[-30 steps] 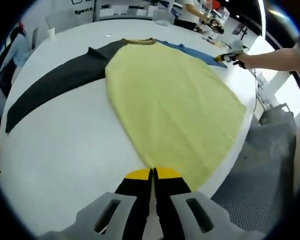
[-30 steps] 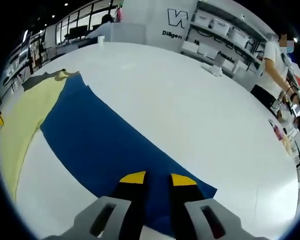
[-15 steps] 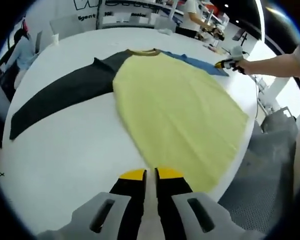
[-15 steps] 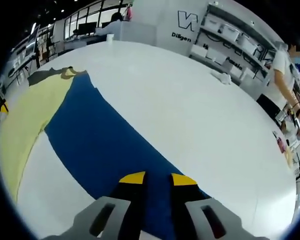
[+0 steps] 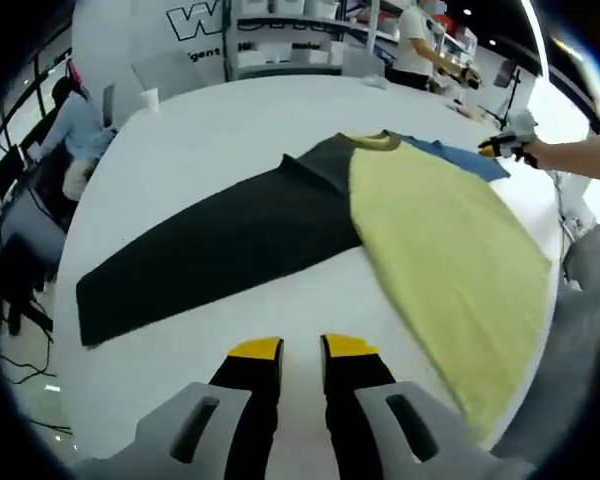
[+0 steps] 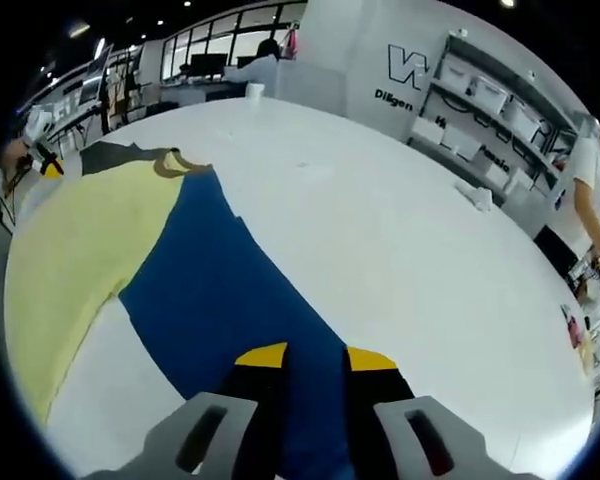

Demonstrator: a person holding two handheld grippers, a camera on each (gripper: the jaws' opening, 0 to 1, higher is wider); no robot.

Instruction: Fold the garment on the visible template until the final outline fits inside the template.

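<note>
- Yellow cloth makes up the body of the garment (image 5: 450, 260), which lies flat on the white table (image 5: 220, 140); in the left gripper view we see its olive collar (image 5: 372, 141) at the far end and its hem at the near right table edge, so the body's long axis runs from near right to far centre.
- We see the dark grey sleeve (image 5: 220, 245) stretched straight out from the shoulder toward the left, its cuff end near the table's left edge.
- In the right gripper view the blue sleeve (image 6: 235, 300) runs from the collar (image 6: 170, 160) at upper left down to the bottom centre, with the yellow body (image 6: 80, 250) to its left.
- We see the left gripper (image 5: 300, 349) above bare table just short of the grey sleeve, its yellow-tipped jaws a narrow gap apart with nothing between them.
- We see the right gripper (image 6: 302, 357) with its jaws a little apart and the blue sleeve lying between and under them; whether they pinch it we cannot tell.
- Large lettering on the far wall (image 6: 410, 68) starts with a "W"; the smaller line beneath begins "Dil".
- A white cup (image 5: 150, 99) stands at the table's far edge, shelves with white boxes (image 6: 500, 105) line the wall, and people stand or sit beyond the table.
</note>
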